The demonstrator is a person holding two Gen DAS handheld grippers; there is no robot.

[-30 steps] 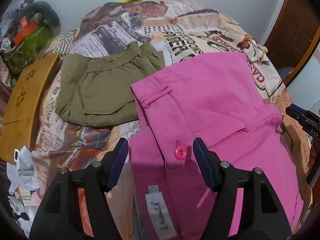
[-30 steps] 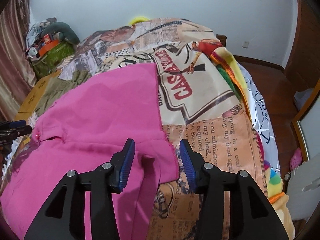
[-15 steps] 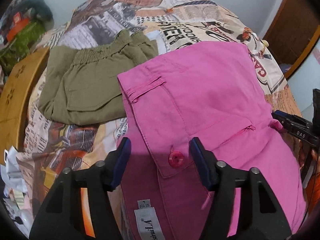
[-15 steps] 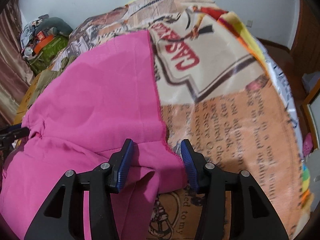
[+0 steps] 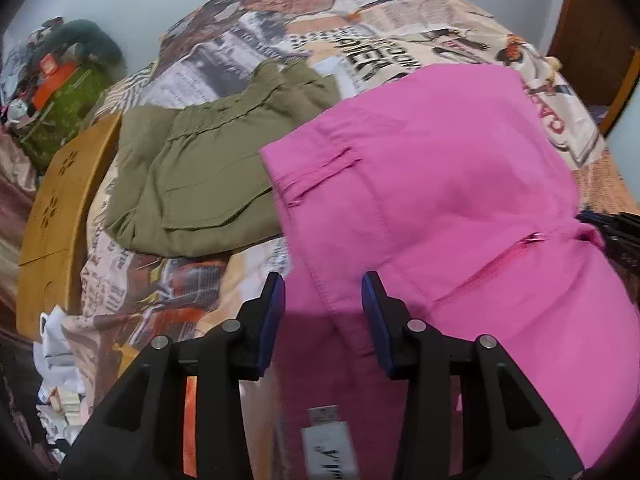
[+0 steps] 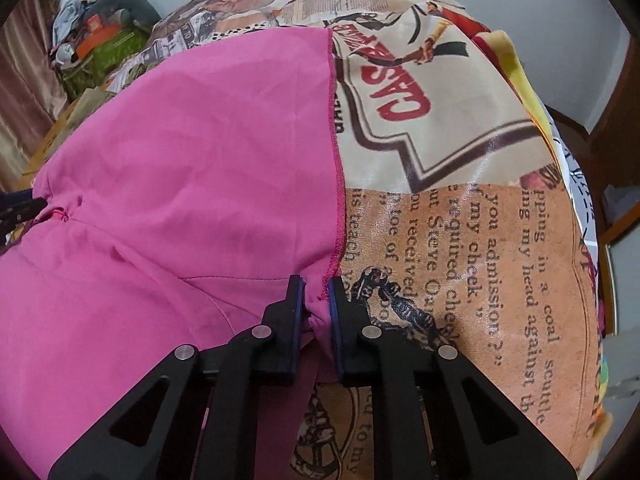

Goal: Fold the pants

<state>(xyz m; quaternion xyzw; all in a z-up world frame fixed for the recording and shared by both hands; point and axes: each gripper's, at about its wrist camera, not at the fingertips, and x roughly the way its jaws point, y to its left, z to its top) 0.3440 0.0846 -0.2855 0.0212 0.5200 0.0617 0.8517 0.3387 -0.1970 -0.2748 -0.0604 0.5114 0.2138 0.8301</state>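
The bedspread (image 6: 460, 208) is printed like old newspaper. At three o'clock in the right wrist view, an orange panel carries dark lines with "you admission", "my check", "in a coal scuttle" and "my head against". At twelve o'clock, large red letters read roughly "CAS", upside down. In the left wrist view a white garment label (image 5: 330, 446) at six o'clock is too blurred to read.

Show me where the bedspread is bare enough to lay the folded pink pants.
Free: printed bedspread right of the pink pants' hem, and the far strip beyond the olive shorts. Crowded: left side, with shorts, wooden board and clutter pile.
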